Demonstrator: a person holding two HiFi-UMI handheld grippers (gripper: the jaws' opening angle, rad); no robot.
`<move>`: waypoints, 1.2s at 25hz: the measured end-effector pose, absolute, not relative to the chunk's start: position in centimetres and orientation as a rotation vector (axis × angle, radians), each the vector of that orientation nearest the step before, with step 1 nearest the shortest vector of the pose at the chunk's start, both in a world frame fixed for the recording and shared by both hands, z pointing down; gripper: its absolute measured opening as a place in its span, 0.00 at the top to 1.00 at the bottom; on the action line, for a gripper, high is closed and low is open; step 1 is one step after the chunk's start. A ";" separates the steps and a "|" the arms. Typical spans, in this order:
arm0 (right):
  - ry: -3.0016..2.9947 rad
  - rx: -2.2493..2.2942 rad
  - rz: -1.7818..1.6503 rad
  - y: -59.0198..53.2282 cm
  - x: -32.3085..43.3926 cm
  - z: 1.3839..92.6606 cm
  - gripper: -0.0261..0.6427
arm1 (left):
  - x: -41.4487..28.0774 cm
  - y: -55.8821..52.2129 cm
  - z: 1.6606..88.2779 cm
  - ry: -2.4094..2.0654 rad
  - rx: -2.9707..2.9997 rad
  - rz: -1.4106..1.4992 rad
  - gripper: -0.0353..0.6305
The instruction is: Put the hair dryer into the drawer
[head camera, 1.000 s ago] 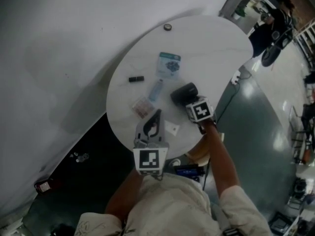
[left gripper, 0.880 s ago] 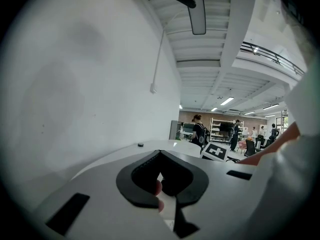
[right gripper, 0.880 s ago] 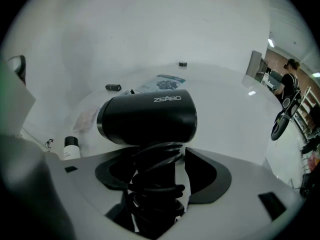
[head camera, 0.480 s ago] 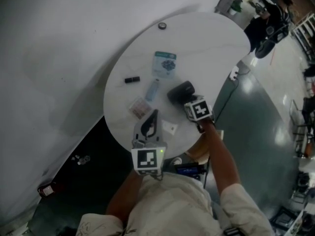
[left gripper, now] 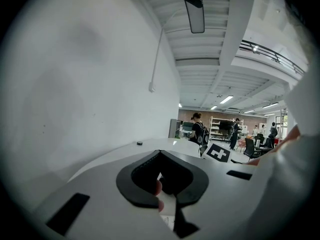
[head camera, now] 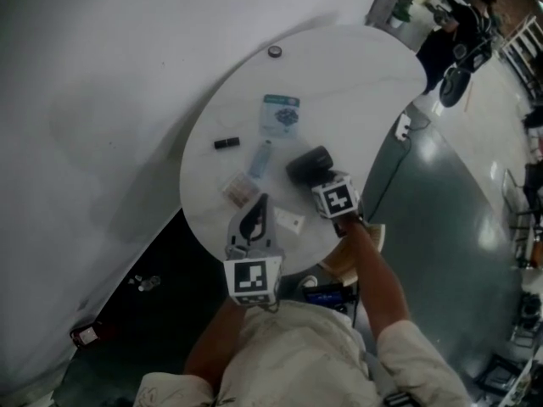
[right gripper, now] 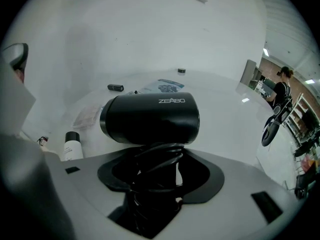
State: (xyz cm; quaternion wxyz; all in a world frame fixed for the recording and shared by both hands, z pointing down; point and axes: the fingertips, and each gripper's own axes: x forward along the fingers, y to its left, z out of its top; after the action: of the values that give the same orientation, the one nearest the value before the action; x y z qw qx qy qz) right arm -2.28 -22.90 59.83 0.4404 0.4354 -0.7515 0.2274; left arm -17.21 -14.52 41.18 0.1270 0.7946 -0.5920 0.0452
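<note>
Hair dryer point(right gripper: 150, 118): black, short-barrelled, on the white round table point(head camera: 365, 66). Its barrel lies crosswise, directly ahead of the right gripper point(head camera: 325, 185). We note the handle, wound with black cord point(right gripper: 156, 169), standing up between that gripper's jaws.

Right gripper: the jaws stand wide and are closing. The cord-wrapped handle is between them, and we see a dark gap on either side of it, so the pads do not yet press.

Left gripper point(head camera: 260, 210): it sits level over the near edge of the table, well to the left of the right gripper. Its tips are drawn together and we find nothing between them.

Other items, as we place them from the grippers:
- White card point(head camera: 289, 220): flat on the table between the two grippers, just beside the left one.
- Clear packet point(head camera: 240, 190): just ahead of the left gripper's tips.
- Small black stick point(head camera: 226, 143): farther ahead of the left gripper, beyond the packet.
- Teal packet point(head camera: 280, 113): beyond the dryer, as seen from the right gripper.
- Small round dark object point(head camera: 274, 51): at the table's far edge, well beyond both grippers.
- Small white bottle with a black cap point(right gripper: 71, 146): near the right gripper, to its left.
- Person in dark clothing point(head camera: 454, 36): well away, beyond the table on the right gripper's side.
</note>
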 end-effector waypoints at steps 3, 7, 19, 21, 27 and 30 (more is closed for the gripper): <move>-1.886 1.110 0.574 -22.0 -2.0 59.2 0.59 | -16.8 -14.2 40.9 -1.718 2.324 0.131 0.95; -1.928 1.185 0.541 -21.2 -1.3 56.9 0.59 | -16.1 -13.8 40.6 -1.708 2.342 0.141 0.95; -2.102 1.426 0.424 -17.8 0.9 49.0 0.59 | -12.7 -13.3 38.6 -1.668 2.415 0.106 0.95; -2.142 1.482 0.406 -17.2 1.4 47.2 0.59 | -12.1 -13.3 38.3 -1.665 2.427 0.103 0.95; -2.243 1.621 0.340 -15.2 3.3 42.0 0.59 | -9.7 -13.1 36.8 -1.652 2.464 0.077 0.95; -2.271 1.674 0.297 -13.8 4.6 40.1 0.59 | -8.2 -12.5 36.0 -1.643 2.491 0.066 0.95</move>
State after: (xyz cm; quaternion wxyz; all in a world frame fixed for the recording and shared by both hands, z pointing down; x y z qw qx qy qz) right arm 4.62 -13.83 40.05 0.1519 0.5833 -0.7912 0.1034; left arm -8.20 -12.54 35.96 0.0784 0.8320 -0.5487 0.0222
